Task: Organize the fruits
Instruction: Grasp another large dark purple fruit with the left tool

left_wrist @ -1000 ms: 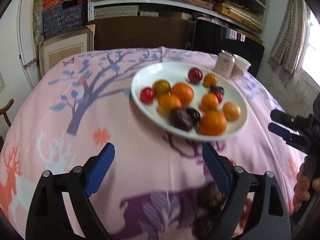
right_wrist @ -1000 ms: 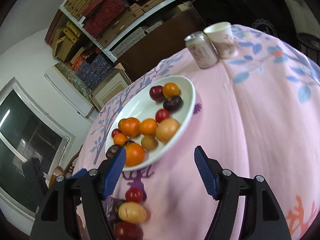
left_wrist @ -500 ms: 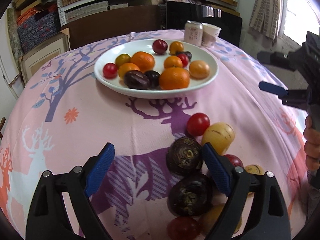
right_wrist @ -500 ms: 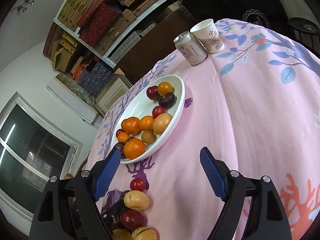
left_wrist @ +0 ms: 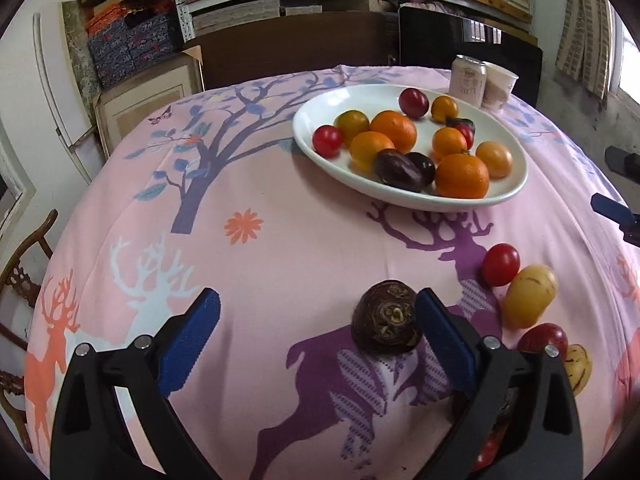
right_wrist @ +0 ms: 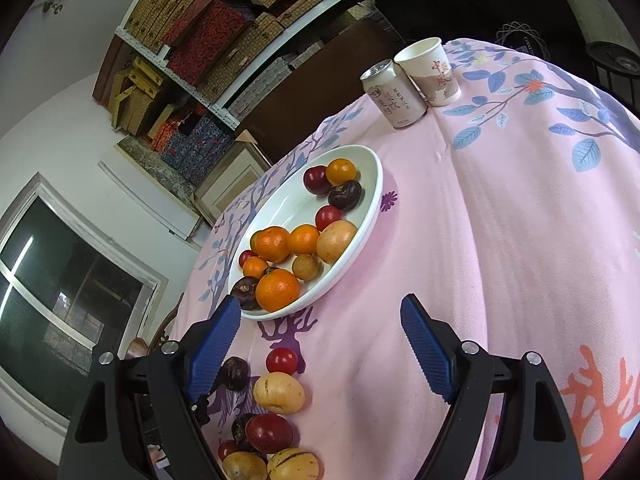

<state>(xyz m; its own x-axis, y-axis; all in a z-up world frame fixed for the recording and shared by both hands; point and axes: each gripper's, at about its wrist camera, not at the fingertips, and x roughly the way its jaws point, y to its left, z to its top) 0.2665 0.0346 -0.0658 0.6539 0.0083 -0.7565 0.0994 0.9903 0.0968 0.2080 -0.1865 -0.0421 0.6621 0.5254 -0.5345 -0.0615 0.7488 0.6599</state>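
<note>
A white plate (left_wrist: pixel 508 148) holds oranges, red tomatoes and dark fruits; it also shows in the right wrist view (right_wrist: pixel 372 200). Loose fruits lie on the pink cloth near me: a dark brown fruit (left_wrist: pixel 386 326), a red tomato (left_wrist: pixel 500 264), a yellow fruit (left_wrist: pixel 530 300). My left gripper (left_wrist: pixel 316 332) is open, low over the cloth, its right finger beside the dark brown fruit. My right gripper (right_wrist: pixel 320 344) is open and empty, above the cloth between plate and loose fruits, with the tomato (right_wrist: pixel 281 360) and yellow fruit (right_wrist: pixel 278 392) below its left finger.
A drink can (right_wrist: pixel 394 94) and a paper cup (right_wrist: pixel 430 72) stand at the far side of the table (left_wrist: pixel 280 208). Shelves with boxes (left_wrist: pixel 132 44) and a dark chair back (left_wrist: pixel 296 44) stand behind. A wooden chair (left_wrist: pixel 20 280) is at the left edge.
My left gripper has pulled back and swung left, so the dark brown fruit now sits by its right finger. My right gripper has backed off slightly. Both stay open.
</note>
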